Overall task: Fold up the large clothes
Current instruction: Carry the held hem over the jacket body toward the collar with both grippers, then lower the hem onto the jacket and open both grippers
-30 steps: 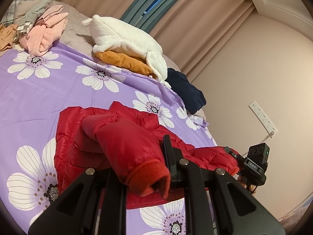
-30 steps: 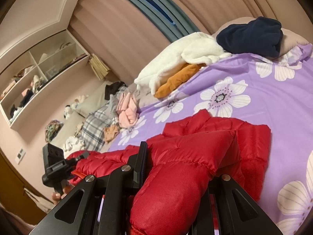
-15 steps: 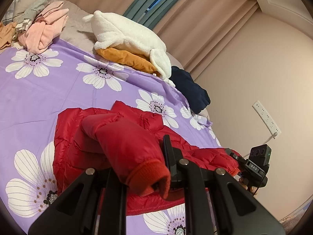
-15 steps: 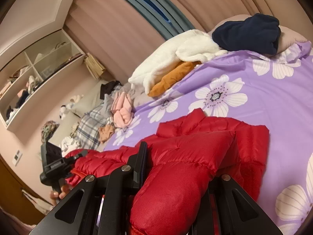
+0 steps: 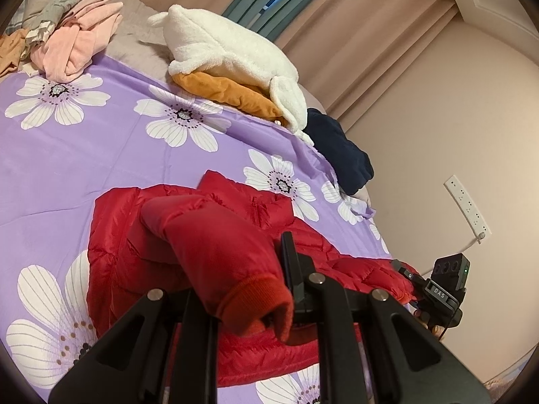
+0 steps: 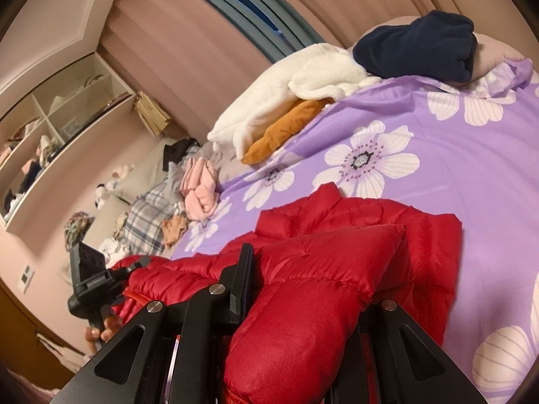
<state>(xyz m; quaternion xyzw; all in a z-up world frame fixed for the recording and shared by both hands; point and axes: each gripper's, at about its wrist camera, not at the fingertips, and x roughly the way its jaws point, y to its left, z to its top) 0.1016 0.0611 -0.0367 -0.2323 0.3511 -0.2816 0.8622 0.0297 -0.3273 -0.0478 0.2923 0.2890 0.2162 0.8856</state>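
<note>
Red jacket [image 5: 134,235] lies on the purple flowered bed [image 5: 84,155], near its front edge, body spread flat w/ both sleeves lifted. Left claw [image 5: 249,289] is clamped narrow on one sleeve at the ribbed cuff [image 5: 256,306]; the sleeve arches up off the jacket body. Right claw [image 6: 303,289] grips the other sleeve [image 6: 320,269], puffy fabric bulging between its fingers. Each claw shows in the other's view, a hand [image 6: 101,333] under the left one. Along the far edge: white fleece [image 5: 229,54] over an orange garment [image 5: 229,94], navy bundle [image 5: 340,151] at the right corner, pink clothes [image 5: 74,47] at the left.
</note>
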